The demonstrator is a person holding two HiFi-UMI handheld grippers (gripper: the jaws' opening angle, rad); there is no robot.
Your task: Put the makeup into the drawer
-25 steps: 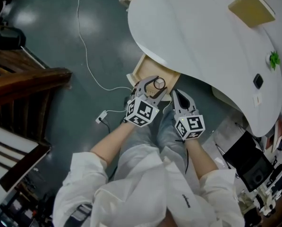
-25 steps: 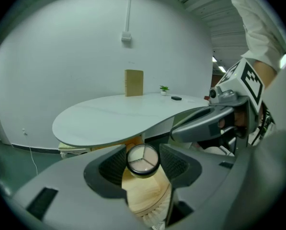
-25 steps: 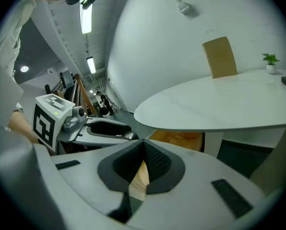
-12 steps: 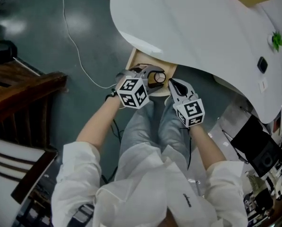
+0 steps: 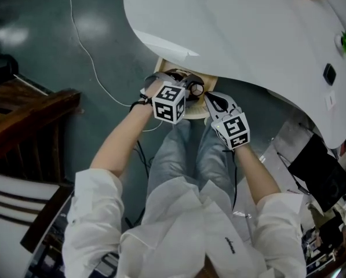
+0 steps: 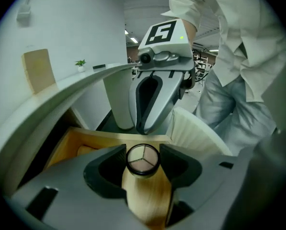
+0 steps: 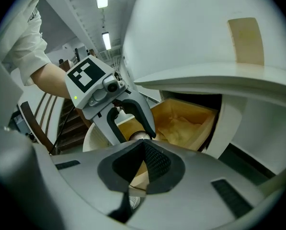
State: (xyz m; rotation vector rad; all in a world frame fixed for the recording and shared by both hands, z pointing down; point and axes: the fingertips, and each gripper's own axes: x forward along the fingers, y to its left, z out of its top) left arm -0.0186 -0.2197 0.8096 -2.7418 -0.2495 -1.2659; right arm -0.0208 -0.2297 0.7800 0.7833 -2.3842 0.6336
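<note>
My left gripper (image 6: 143, 151) pinches the compact (image 6: 143, 160) by its rim — light, slick, probably fragile; my right gripper (image 7: 142, 146) is closed, empty.

**Both grippers tipped downward, side by side**

The left grey two-jaw gripper (image 5: 191, 88) points steeply down, its jaws clamped on a small round black-rimmed makeup compact (image 6: 143, 159). The right grey two-jaw gripper (image 5: 209, 97) sits just beside it, with its jaws together and nothing between them. The bare left forearm (image 5: 117, 146) and right forearm (image 5: 255, 169) reach forward from white sleeves.
</note>
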